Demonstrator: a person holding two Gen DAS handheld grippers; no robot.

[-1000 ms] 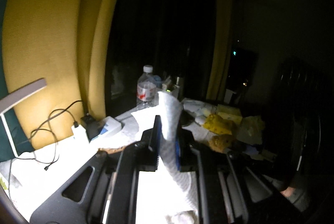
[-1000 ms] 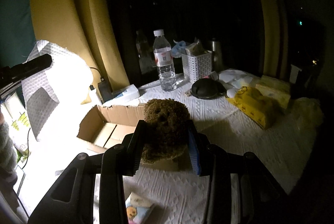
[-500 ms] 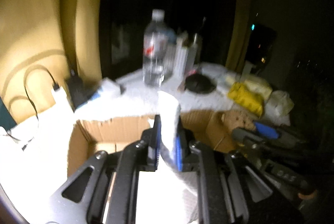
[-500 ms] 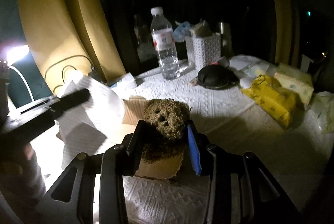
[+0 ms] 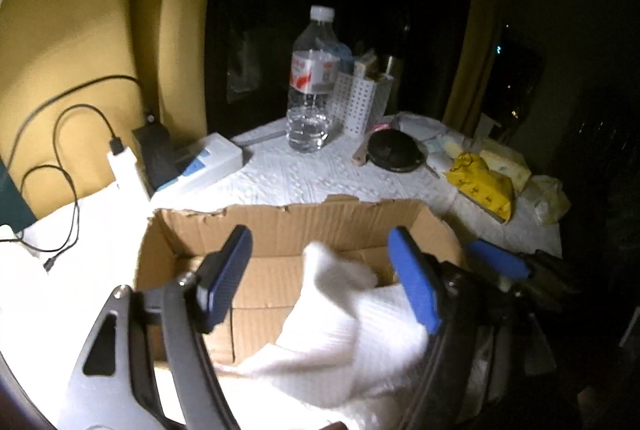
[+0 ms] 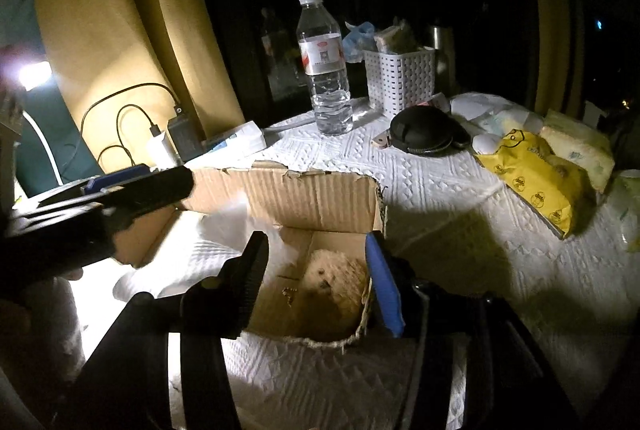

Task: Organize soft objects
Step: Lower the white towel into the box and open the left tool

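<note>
An open cardboard box sits on the white-covered table. My left gripper is open above the box; a white quilted cloth lies loose between its fingers, draped over the near edge into the box. My right gripper is open over the box's right corner. A brown sponge lies in the box below it, free of the fingers. The left gripper shows at the left of the right wrist view, and the cloth beneath it.
Behind the box stand a water bottle, a white perforated basket and a black round case. A yellow packet and pale packets lie at right. A charger with cables lies at left by the yellow curtain.
Both grippers opened. The left let go of the white cloth, which dropped into the box. The right let go of the brown sponge, which now lies in the box.
</note>
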